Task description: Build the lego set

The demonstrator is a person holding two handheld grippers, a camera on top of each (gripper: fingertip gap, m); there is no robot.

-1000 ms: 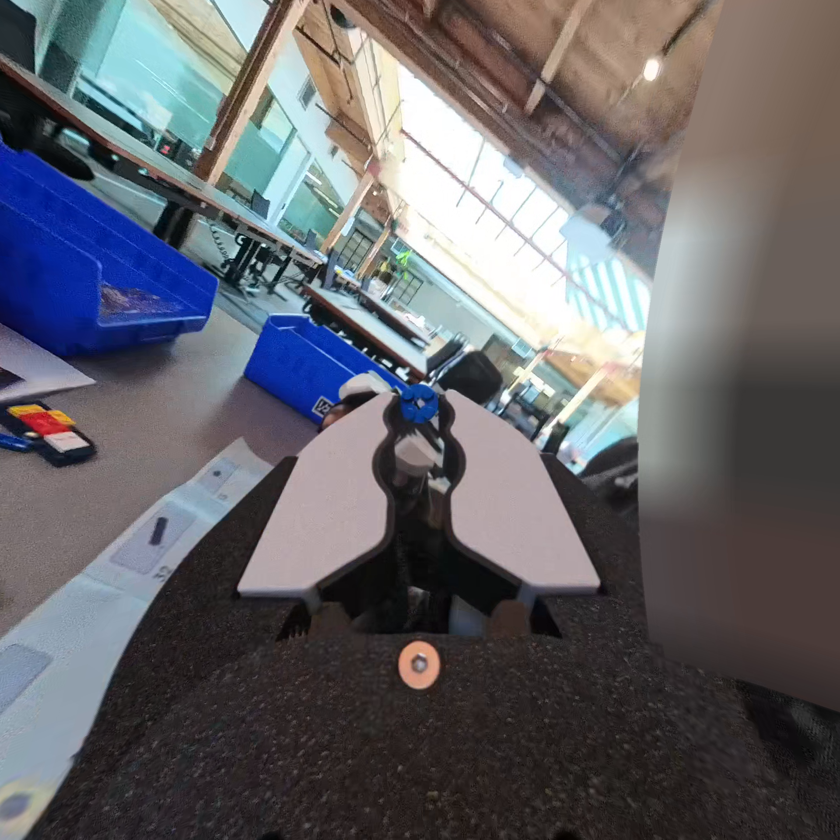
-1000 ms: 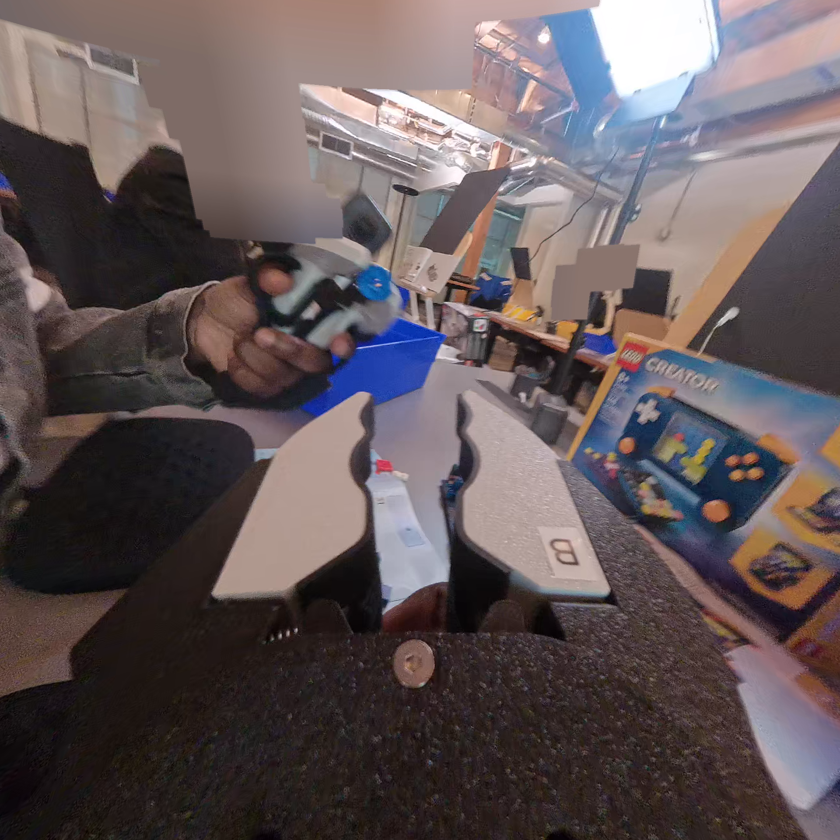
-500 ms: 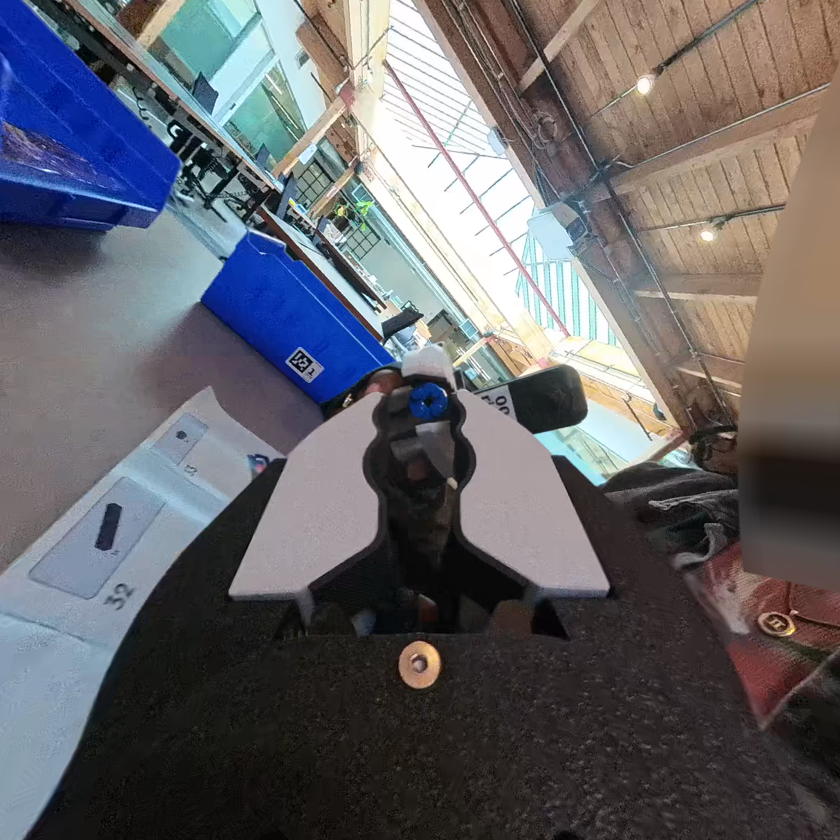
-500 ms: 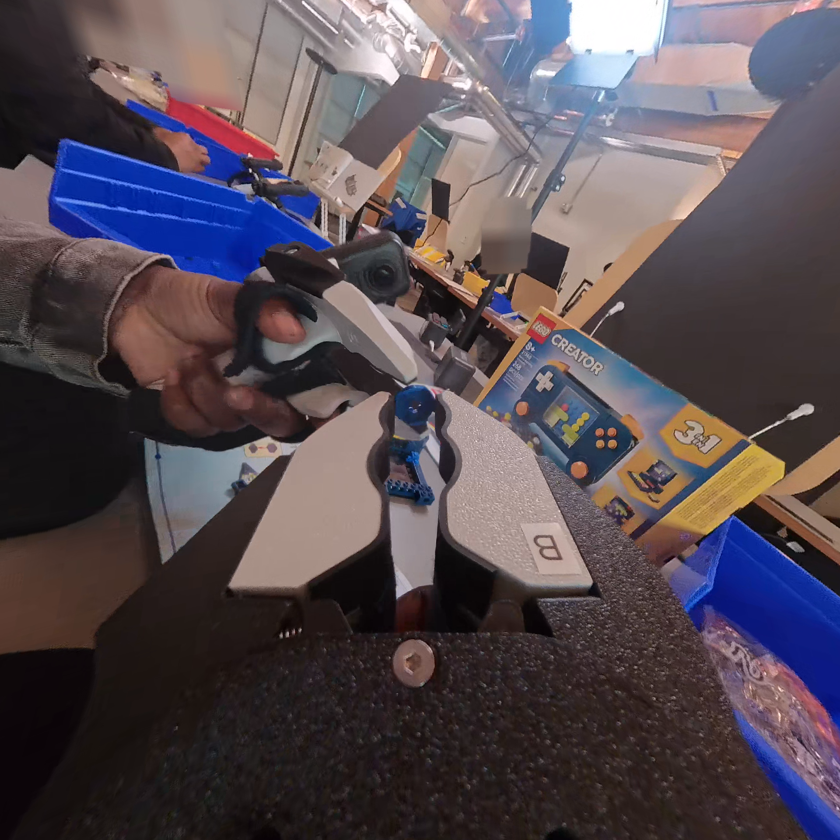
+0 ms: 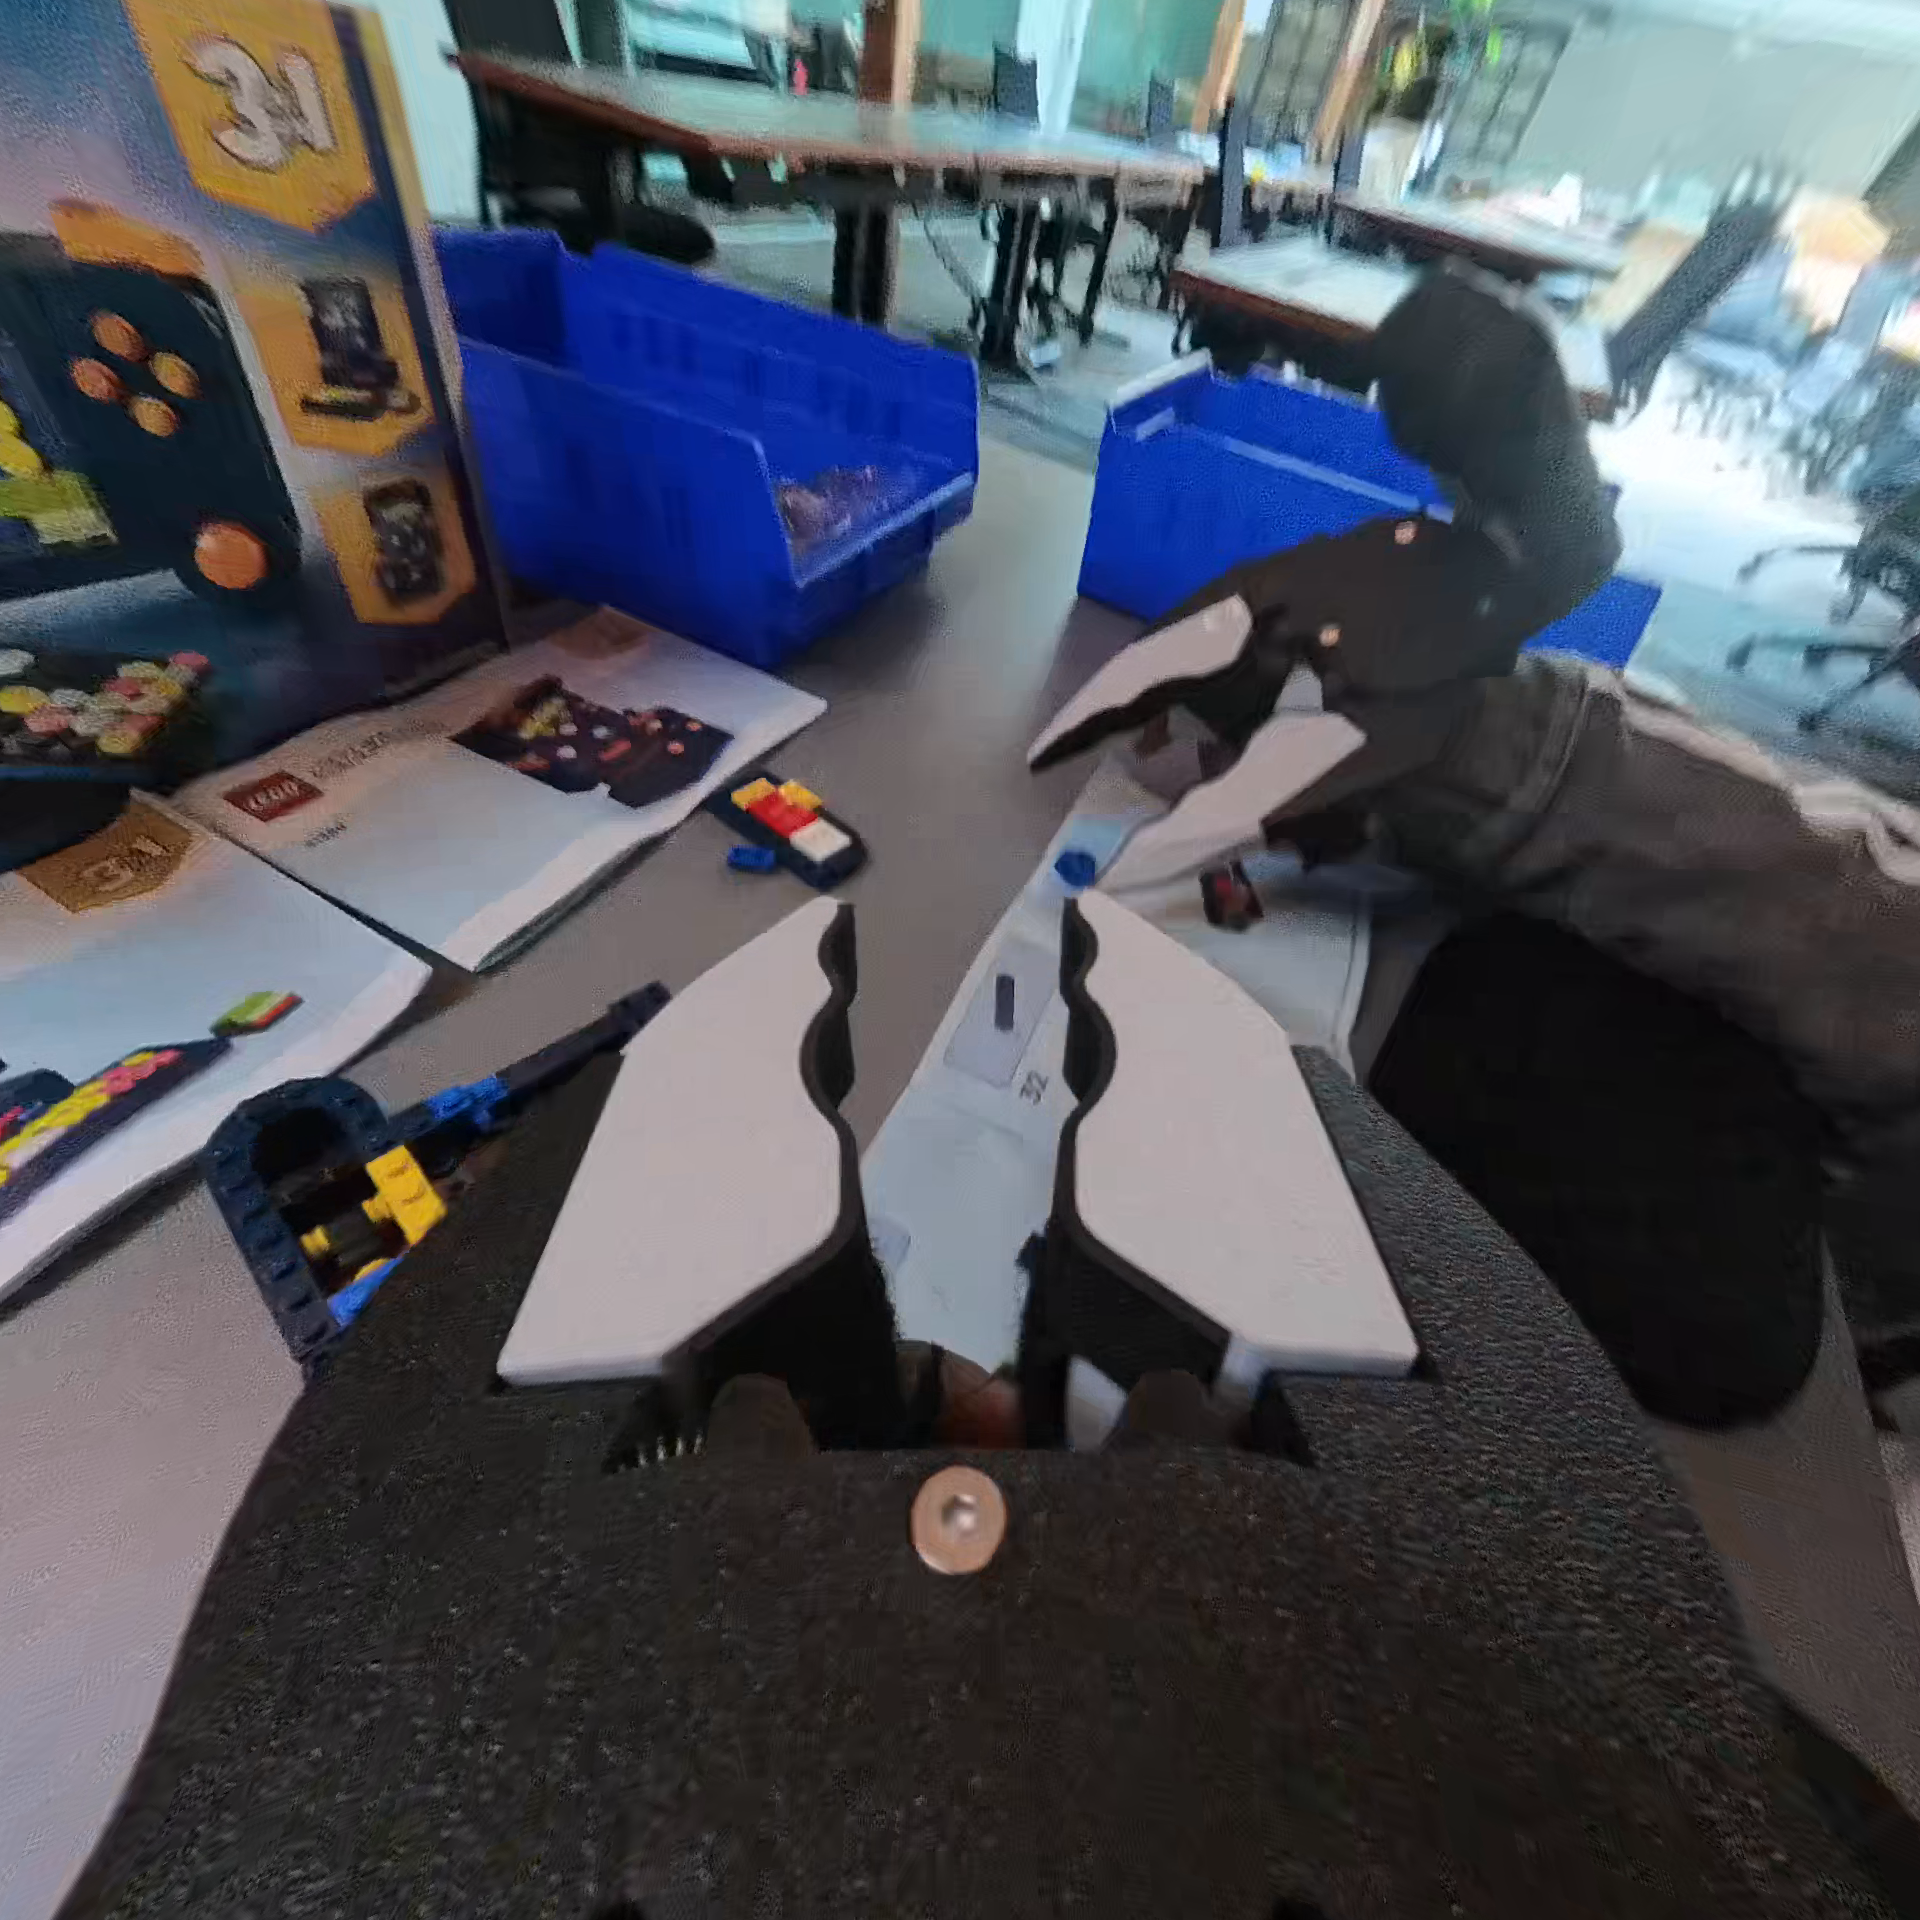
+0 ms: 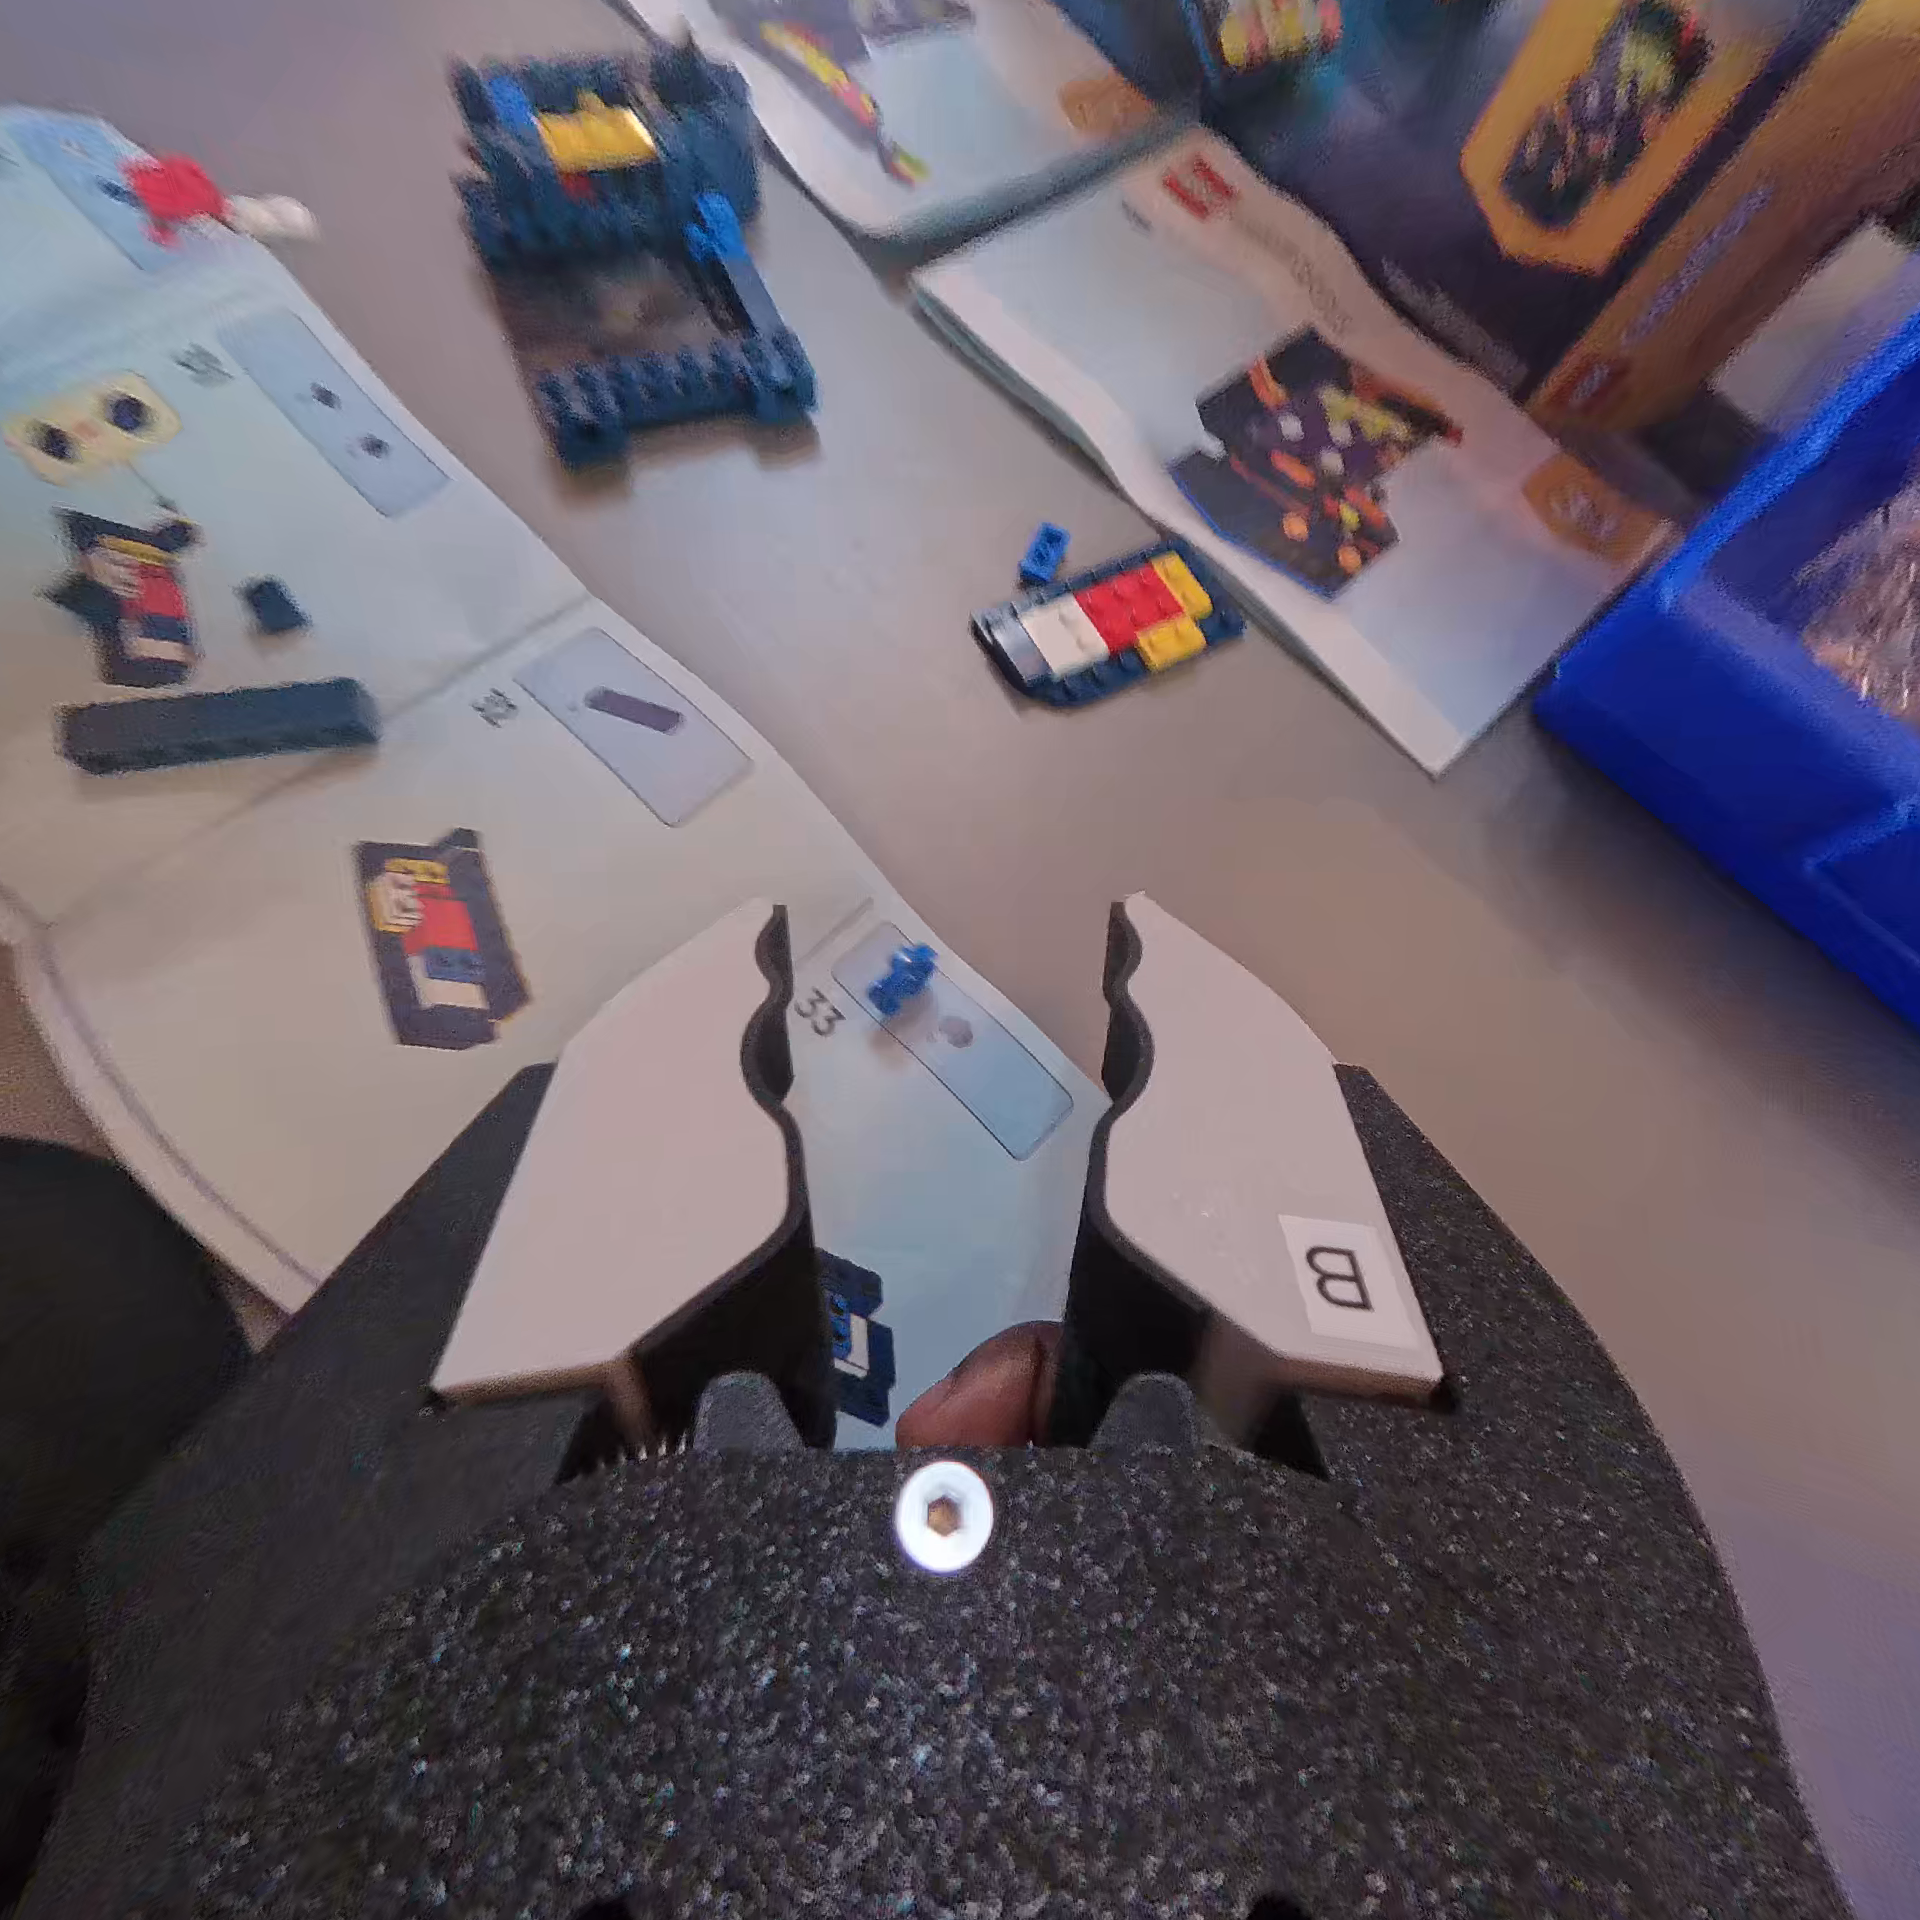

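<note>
My right gripper point(image 6: 951, 920) is open and bare, low over an open instruction booklet point(image 6: 416, 623). A small blue brick piece point(image 6: 902, 977) lies on the page between its fingers, touched by neither pad. My left gripper point(image 5: 956, 925) is open and holds nothing, just above the same booklet point(image 5: 997, 1091). In the left wrist view the right gripper point(image 5: 1070, 821) shows ahead, open, with the blue piece point(image 5: 1075, 865) on the page by its lower fingertip. A dark blue brick build point(image 6: 623, 260) stands on the table; it also shows by my left finger point(image 5: 343, 1174).
A small flat build with red, yellow and white tiles point(image 6: 1112, 623) and a tiny blue piece point(image 6: 1042, 549) lie mid-table. A long dark bar point(image 6: 218, 722) and a red piece point(image 6: 171, 192) lie on the booklet. A second booklet point(image 5: 468, 790), a toy box point(image 5: 208, 364) and blue bins point(image 5: 707, 436) point(image 6: 1766, 675) stand behind. Some 15 centimetres of space lies between my two pairs of fingers.
Half a second ago both grippers were raised with the small blue piece between their fingertips. Both have since swung down to the table and opened; the blue piece now lies loose on the booklet.
</note>
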